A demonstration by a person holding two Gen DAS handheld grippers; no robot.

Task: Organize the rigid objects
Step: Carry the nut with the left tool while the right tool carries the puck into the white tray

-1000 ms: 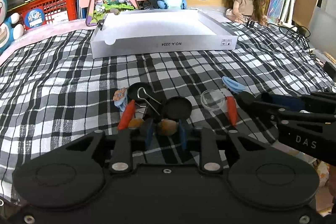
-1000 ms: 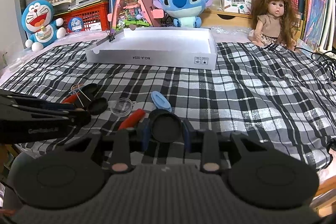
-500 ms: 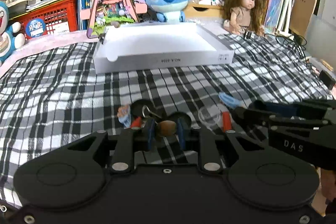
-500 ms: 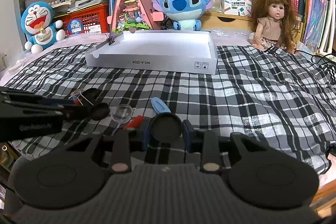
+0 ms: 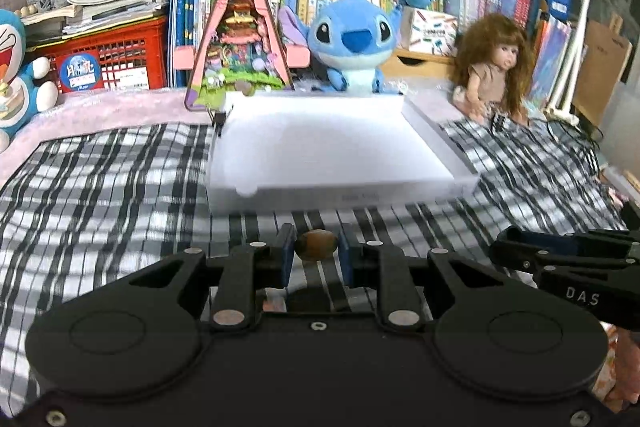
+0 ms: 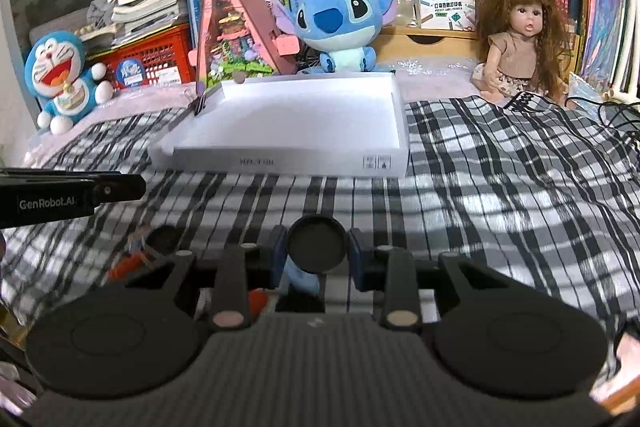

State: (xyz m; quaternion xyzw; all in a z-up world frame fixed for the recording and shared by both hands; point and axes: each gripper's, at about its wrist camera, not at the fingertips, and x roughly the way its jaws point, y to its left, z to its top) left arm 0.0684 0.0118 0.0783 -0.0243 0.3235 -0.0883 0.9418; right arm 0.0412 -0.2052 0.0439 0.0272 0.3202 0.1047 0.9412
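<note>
1. Between the blue pads of the left gripper [image 5: 316, 255] sits a small brown stone [image 5: 316, 245]; the fingers are nearly closed and pinch it from both sides, above the checked cloth [image 5: 100, 179].
2. The right gripper [image 6: 318, 255] is also almost closed, and it holds a round black lid [image 6: 318, 241] by its edges, the flat face toward the camera.
3. Both things are in the air, near the front wall of the white tray [image 6: 280, 163], which lies further back on the cloth and looks empty inside.
4. I judge the stone the bigger risk: it is rounded, smooth and a little shiny, so the pads touch it only on a small curved area, and a quick swing could squeeze it out.
5. The lid is thin, hard and matte (probably plastic), so if the grip tilts it may turn between the pads and fall before the tray.
6. The tray wall is low but stiff cardboard; a gripper that comes too low could push the tray back toward the blue plush toy [image 6: 340, 23].
7. Several small things remain on the soft cloth under the right gripper, among them a red piece [image 6: 124, 267] (blurred, so I cannot name it).
</note>
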